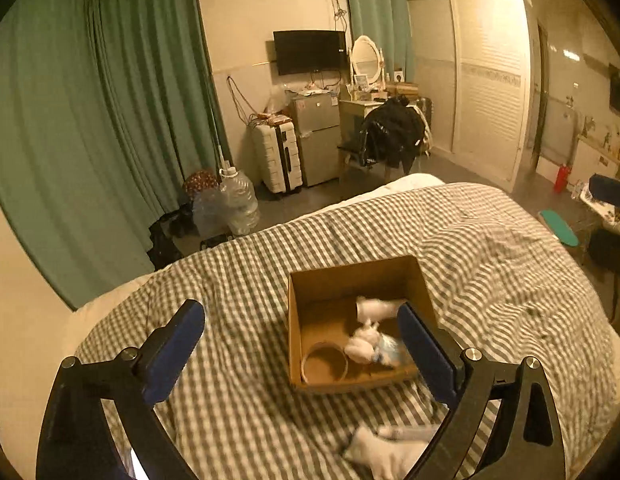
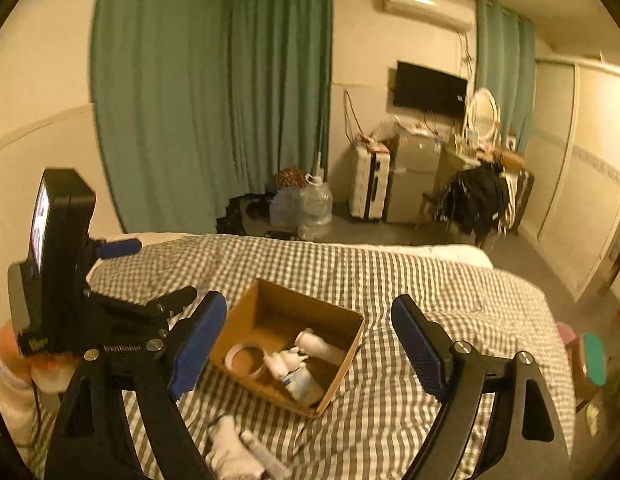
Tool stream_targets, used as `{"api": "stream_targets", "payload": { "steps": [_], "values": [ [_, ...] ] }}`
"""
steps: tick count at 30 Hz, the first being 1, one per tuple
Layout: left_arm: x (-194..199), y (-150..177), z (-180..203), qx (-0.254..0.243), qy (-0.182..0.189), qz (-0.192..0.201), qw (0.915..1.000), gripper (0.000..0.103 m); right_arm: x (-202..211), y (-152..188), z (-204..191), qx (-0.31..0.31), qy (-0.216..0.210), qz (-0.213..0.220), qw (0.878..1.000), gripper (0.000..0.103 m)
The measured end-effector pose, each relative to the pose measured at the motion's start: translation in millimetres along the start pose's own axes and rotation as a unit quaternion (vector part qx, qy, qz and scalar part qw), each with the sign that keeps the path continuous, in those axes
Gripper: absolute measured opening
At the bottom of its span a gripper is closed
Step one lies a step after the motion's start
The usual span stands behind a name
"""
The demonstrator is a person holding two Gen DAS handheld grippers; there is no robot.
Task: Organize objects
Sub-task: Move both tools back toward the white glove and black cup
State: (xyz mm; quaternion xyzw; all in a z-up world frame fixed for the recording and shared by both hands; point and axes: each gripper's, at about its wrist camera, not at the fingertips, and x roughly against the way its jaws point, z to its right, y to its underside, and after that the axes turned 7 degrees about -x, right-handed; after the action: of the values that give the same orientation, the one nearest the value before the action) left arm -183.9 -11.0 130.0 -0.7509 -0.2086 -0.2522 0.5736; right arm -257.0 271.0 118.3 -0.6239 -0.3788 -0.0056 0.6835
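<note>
1. The bed has a grey and white checked cover and fills the lower part of both views.
2. The left gripper is raised over the bed and tilts downward toward the box. In the right wrist view the left gripper shows from the side at the left edge, with part of a hand under it.
3. The right gripper is also above the bed, pointing down at the box from the other side.
4. The jaws of both grippers are spread wide and released; nothing is between the blue pads, and they touch no object.
5. The box is open brown cardboard and lies on the cover, near the middle of the bed.
6. Inside it are a tape roll at the near left corner, a white roll toward the back, and a white and light blue bundle between them. The bundle is blurred.
7. Outside the box, near the bed's front edge, white cloth pieces lie on the cover.
</note>
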Motion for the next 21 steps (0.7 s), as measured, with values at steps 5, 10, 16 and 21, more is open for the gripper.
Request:
{"api": "stream_targets", "payload": {
  "steps": [5, 10, 16, 21],
  "values": [
    [38.1, 42.5, -8.4, 0.022, -0.007, 0.003, 0.9997, 0.1, 46.9, 30.3, -30.4, 0.042, -0.002, -0.005, 0.999, 0.088],
    [42.8, 99.6, -2.4, 0.018, -0.054, 0.001, 0.9984, 0.1, 41.6, 97.4, -52.9, 0.077, -0.006, -0.044, 0.996, 0.088],
    [18.7, 181.0, 12.8, 0.054, -0.032, -0.03, 0.9976, 0.1, -0.8, 198.5, -69.8, 0.084, -0.004, -0.111, 0.99, 0.088],
    [-13.7, 229.5, 20.8, 0.113, -0.021, -0.06, 0.9915, 0.1, -45.0, 263.3, -75.2, 0.082, 0.008, -0.181, 0.98, 0.088]
  ]
}}
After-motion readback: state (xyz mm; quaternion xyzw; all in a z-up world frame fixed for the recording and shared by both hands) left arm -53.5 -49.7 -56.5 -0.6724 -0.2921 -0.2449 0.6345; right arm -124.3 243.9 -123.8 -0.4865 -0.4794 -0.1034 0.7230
